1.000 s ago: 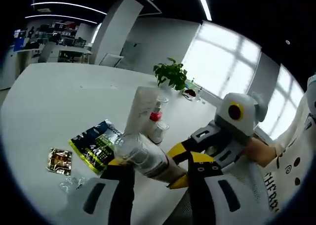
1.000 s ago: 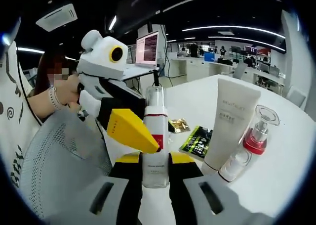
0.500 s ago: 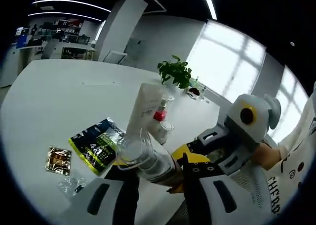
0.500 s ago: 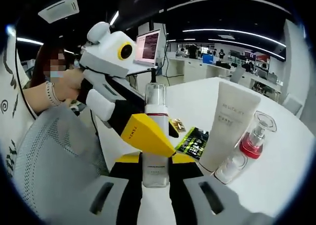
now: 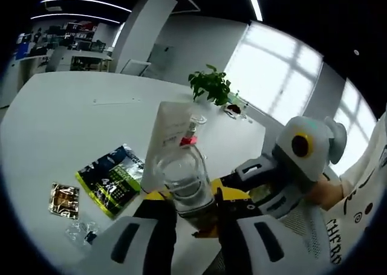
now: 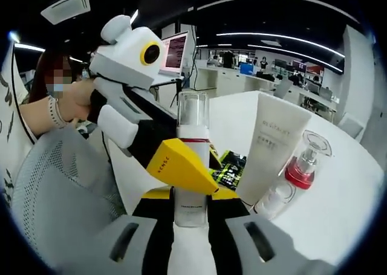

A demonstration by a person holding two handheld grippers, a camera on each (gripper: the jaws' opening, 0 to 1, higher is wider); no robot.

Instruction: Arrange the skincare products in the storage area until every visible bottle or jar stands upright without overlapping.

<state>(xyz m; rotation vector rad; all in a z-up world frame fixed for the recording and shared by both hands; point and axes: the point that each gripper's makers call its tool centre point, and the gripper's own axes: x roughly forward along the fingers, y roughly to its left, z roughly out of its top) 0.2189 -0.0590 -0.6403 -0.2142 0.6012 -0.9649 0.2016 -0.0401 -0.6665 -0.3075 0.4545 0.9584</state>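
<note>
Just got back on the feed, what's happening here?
A person is holding one clear bottle with both grippers at once: the right gripper has it near the base, the left gripper is clamped on it too. It's upright, at the edge of the white table. A white tube and a red-collared pump bottle stand beside it; a green packet lies flat.

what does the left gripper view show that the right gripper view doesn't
Left gripper view alone: a potted plant at the table's far edge, bright windows, and a small brown sachet on the table.

Right gripper view alone: an open laptop, a grey mesh chair back, and the hand holding the left gripper.

Both: the clear-capped bottle between the jaws, the white tube, the red-collared pump bottle, and the green packet.
</note>
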